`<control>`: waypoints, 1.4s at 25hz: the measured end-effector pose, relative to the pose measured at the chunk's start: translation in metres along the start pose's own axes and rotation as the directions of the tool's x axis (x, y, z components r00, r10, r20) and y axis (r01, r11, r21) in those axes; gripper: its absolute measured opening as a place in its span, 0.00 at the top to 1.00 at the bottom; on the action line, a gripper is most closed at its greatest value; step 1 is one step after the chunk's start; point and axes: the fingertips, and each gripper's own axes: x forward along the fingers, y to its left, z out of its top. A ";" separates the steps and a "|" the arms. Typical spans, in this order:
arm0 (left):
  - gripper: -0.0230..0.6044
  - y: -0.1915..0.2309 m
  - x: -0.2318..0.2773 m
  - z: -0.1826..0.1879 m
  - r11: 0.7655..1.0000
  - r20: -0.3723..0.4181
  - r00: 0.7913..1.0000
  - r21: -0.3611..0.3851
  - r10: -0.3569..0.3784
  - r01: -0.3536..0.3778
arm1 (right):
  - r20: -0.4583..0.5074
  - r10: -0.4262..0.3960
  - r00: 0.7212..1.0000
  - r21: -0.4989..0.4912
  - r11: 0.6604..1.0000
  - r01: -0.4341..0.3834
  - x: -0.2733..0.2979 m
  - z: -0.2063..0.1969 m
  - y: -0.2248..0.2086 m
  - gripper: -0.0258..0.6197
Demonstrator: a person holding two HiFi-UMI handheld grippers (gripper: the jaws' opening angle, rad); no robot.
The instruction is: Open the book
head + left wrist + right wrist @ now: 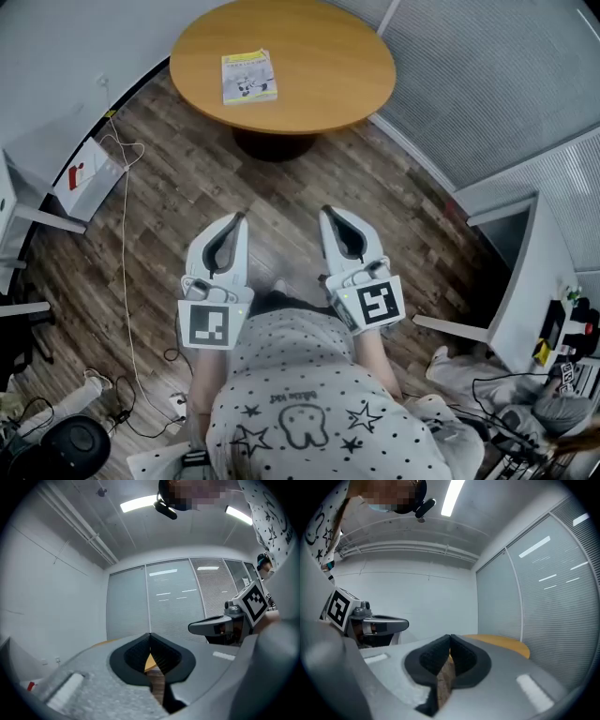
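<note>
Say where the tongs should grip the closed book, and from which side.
Probably the cover's right-hand edge: the book lies flat, closed, cover up on the table, print seemingly upright toward the person, so the spine is likely left. Come in low from the right.

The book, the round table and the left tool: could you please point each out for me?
book (pixel 248 77): head view, middle of its cover.
round table (pixel 328 66): head view, bare top right of the book.
left tool (pixel 241 218): head view, its closed tips.
</note>
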 end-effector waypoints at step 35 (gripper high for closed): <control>0.95 0.082 0.083 -0.054 0.996 -0.120 0.991 -0.079 -0.050 0.041 | -0.115 -0.157 0.981 0.010 0.987 0.160 0.034 -0.037 -0.109 0.95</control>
